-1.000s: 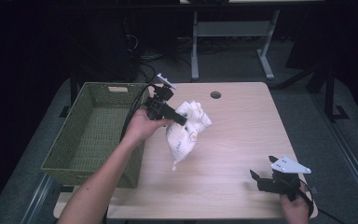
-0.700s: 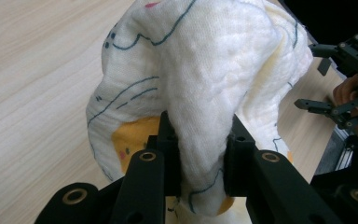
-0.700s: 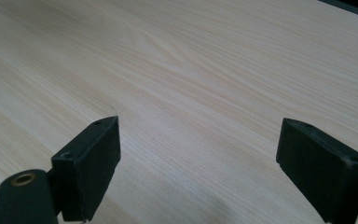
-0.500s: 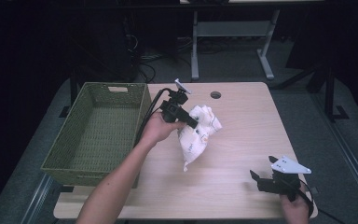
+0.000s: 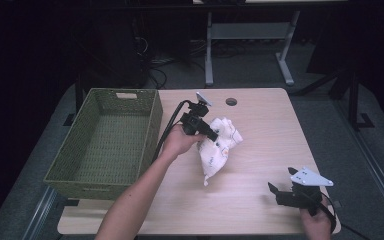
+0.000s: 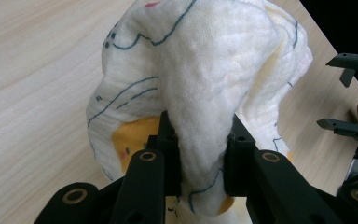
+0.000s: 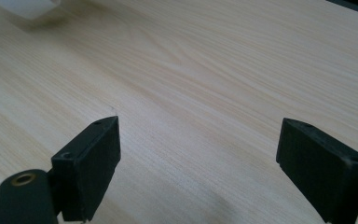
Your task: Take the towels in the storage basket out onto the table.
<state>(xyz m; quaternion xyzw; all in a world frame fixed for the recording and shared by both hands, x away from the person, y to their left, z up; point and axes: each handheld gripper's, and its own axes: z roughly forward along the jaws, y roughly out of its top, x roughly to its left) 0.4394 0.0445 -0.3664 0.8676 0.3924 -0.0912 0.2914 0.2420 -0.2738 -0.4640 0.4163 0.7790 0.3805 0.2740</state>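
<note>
Near the table's (image 5: 260, 130) middle, a white printed cloth (image 5: 217, 147) is held bunched between the closed jaws of the left gripper (image 5: 211, 134), just right of the green woven basket (image 5: 105, 140). Well apart, the right gripper (image 5: 275, 192) is kept open over bare wood.

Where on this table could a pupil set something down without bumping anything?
Free: the wooden table between the white cloth and its right edge, and the front strip ahead of the right tongs. The green basket is bare inside. Crowded: the gap between basket and cloth, where the left tongs grip it.
</note>
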